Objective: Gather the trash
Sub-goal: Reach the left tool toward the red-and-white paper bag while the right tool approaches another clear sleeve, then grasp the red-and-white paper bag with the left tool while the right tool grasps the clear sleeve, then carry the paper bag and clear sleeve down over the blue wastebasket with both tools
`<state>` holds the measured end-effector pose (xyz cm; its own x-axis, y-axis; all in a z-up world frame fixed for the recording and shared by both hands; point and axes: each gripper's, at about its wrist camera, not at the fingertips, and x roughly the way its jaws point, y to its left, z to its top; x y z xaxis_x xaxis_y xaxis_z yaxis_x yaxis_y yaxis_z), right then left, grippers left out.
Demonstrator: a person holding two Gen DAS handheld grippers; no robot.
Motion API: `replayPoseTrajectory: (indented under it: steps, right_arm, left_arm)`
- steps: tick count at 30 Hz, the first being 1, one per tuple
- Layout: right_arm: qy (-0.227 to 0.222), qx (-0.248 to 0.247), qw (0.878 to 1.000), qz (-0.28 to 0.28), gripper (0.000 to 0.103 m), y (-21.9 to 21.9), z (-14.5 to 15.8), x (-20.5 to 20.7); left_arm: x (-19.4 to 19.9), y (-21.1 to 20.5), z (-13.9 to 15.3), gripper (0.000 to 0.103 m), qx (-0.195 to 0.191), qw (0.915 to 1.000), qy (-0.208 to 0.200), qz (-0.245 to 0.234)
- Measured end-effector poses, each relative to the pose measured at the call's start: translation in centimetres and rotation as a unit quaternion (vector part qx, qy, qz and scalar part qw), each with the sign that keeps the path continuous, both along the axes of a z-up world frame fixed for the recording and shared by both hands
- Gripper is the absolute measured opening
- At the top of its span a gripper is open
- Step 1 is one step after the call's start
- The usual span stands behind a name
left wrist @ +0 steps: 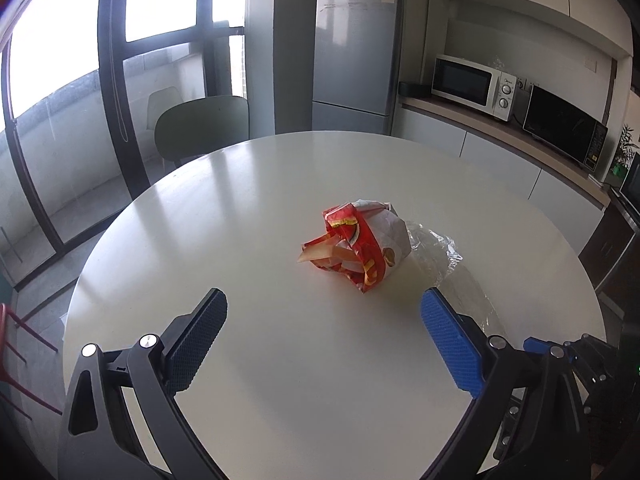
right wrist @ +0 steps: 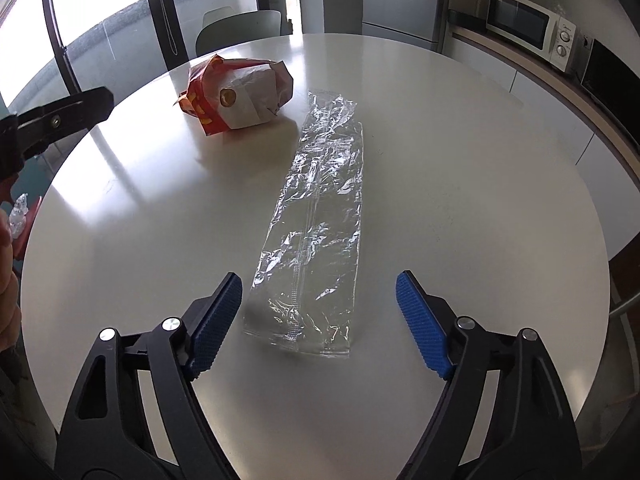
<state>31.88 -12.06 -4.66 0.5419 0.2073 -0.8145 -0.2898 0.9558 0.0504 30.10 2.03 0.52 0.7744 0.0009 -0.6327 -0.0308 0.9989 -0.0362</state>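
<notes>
The right gripper (right wrist: 319, 312) has its jaws wide astride the clear plastic wrapper (right wrist: 316, 216), not touching it. The left gripper (left wrist: 324, 330) also has its jaws wide, with nothing between them. It faces the crumpled red paper bag (left wrist: 360, 246) on the worktop (left wrist: 240, 208).

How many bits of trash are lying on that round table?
2: a crumpled red-and-white food wrapper toward the far side, and a long clear plastic sleeve flat beside it, nearer the camera.
</notes>
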Motion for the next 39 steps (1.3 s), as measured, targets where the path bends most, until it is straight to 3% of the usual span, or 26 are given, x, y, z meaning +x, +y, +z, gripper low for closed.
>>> replayPoseTrajectory:
  steps: [4, 7, 11, 14, 16, 20, 22, 26, 29, 35, 39]
  right_arm:
    - [-0.003, -0.006, 1.0, 0.001, 0.05, 0.0, 0.2, -0.1]
    - [-0.004, -0.002, 1.0, -0.001, 0.043, -0.2, 0.3, -0.2]
    - [-0.009, -0.002, 1.0, 0.003, 0.033, -0.3, 0.3, -0.4]
    - [-0.01, 0.004, 1.0, 0.002, 0.018, -0.5, 0.3, -0.5]
    - [-0.011, 0.006, 1.0, 0.003, 0.013, -0.6, 0.3, -0.6]
    - [-0.003, 0.041, 0.999, -0.006, 0.006, -1.5, 0.4, -0.8]
    - [0.006, 0.072, 0.997, -0.006, 0.005, -2.1, 0.3, -1.0]
    - [0.008, 0.086, 0.996, -0.006, 0.004, -2.6, 0.3, -1.4]
    - [-0.004, 0.071, 0.997, -0.003, 0.004, -2.5, 0.5, -1.9]
    - [-0.012, 0.085, 0.996, 0.003, 0.004, -2.6, 1.2, -4.0]
    - [-0.017, 0.09, 0.996, 0.02, 0.004, -2.0, 1.4, -6.0]
  left_arm:
    - [2.8, -0.1, -0.7, 0.087, -0.019, 0.9997, 0.018, 0.001]
    - [4.2, -0.2, -1.1, 0.079, -0.032, 0.9991, 0.03, -0.001]
    - [5.1, -1.2, -1.5, 0.07, -0.016, 0.9992, 0.034, -0.009]
    - [5.6, -1.6, -1.9, 0.055, -0.019, 0.9987, 0.045, -0.017]
    - [5.9, -2.2, -2.4, 0.027, -0.009, 0.9982, 0.054, -0.024]
    - [5.2, -2.1, -3.0, 0.01, 0.006, 0.9981, 0.057, -0.022]
    - [3.8, -1.6, -2.9, 0.007, -0.001, 0.9989, 0.043, -0.02]
    - [0.9, -0.7, -2.1, 0.002, -0.025, 0.9994, 0.021, -0.009]
    - [-1.1, -0.7, -1.3, 0.001, -0.033, 0.9992, 0.021, 0.001]
    - [-5.8, 0.6, -0.1, 0.001, -0.059, 0.9981, 0.013, 0.009]
    - [-9.1, 0.6, -0.2, 0.001, -0.039, 0.9991, 0.003, 0.012]
